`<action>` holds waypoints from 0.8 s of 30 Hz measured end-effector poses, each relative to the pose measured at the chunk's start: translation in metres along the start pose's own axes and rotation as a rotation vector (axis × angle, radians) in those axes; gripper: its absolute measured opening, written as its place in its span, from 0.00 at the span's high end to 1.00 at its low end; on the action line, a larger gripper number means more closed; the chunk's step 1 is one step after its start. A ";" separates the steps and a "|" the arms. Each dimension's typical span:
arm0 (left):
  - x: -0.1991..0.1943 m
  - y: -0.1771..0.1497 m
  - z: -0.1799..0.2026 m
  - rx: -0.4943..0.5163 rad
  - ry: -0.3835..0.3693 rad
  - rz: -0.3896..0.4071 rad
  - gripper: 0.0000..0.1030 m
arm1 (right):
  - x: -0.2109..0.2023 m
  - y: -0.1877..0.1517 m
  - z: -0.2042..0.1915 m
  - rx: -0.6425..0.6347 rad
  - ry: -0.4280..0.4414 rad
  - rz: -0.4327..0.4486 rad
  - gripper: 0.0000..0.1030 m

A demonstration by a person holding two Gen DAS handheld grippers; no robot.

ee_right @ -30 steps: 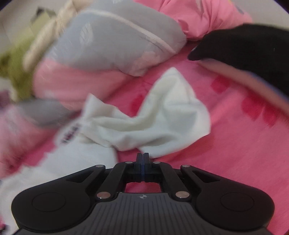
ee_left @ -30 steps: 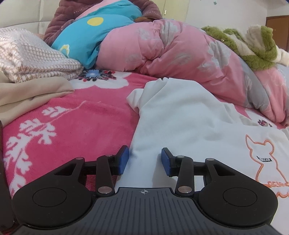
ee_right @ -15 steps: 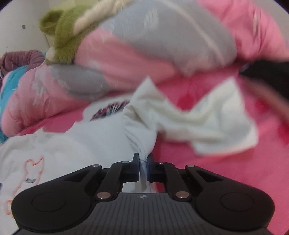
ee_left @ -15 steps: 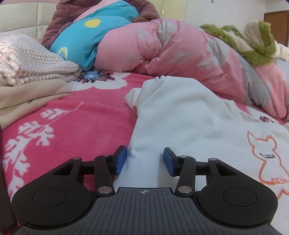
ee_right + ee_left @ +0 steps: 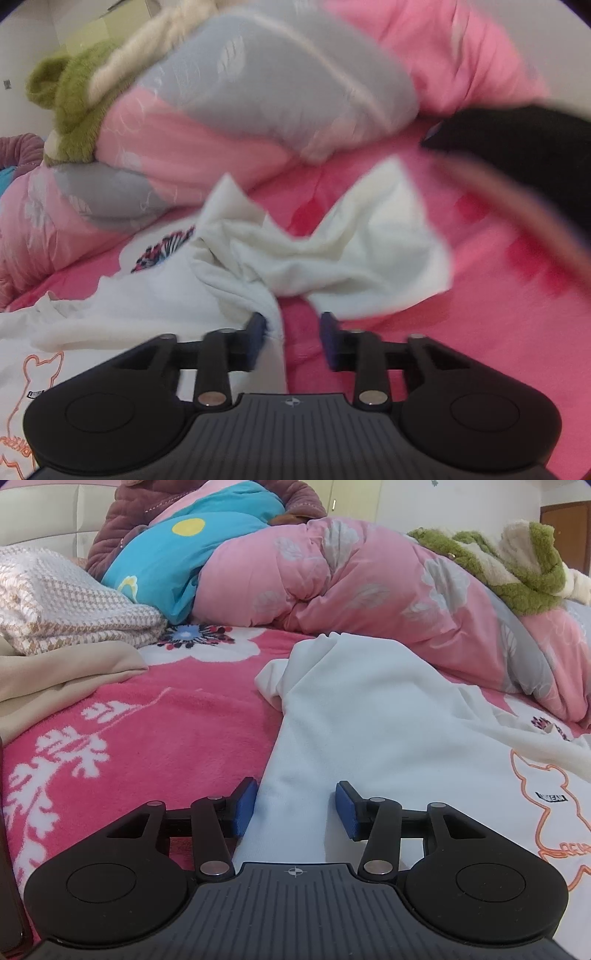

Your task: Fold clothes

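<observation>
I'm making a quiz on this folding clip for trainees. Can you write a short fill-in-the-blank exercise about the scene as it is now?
1. The white garment bears a cat outline drawn in ____.
2. The garment lies on a ____ bedspread with white flowers.
3. The right gripper has just been opening; its fingers stand ____, pressing no cloth.
4. The left gripper straddles the garment's ____ edge in its view.

Missing words: orange; pink; apart; left
</observation>
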State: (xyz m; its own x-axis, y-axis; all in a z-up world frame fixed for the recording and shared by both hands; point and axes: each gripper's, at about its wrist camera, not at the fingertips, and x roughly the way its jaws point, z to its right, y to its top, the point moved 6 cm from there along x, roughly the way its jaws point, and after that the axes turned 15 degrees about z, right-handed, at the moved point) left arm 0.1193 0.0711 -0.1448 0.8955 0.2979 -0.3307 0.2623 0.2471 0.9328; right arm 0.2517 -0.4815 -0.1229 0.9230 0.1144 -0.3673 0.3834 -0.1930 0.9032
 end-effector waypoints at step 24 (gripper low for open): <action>0.018 0.081 0.099 -0.118 -0.224 0.035 0.54 | -0.044 -0.015 -0.140 -0.319 0.207 -0.023 0.59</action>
State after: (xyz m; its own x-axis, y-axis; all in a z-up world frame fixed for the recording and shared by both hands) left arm 0.1924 0.0051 -0.0609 0.9641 0.0993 -0.2464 0.1979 0.3501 0.9155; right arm 0.2006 -0.3475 -0.0887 0.8755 0.3162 -0.3655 0.3446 0.1217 0.9308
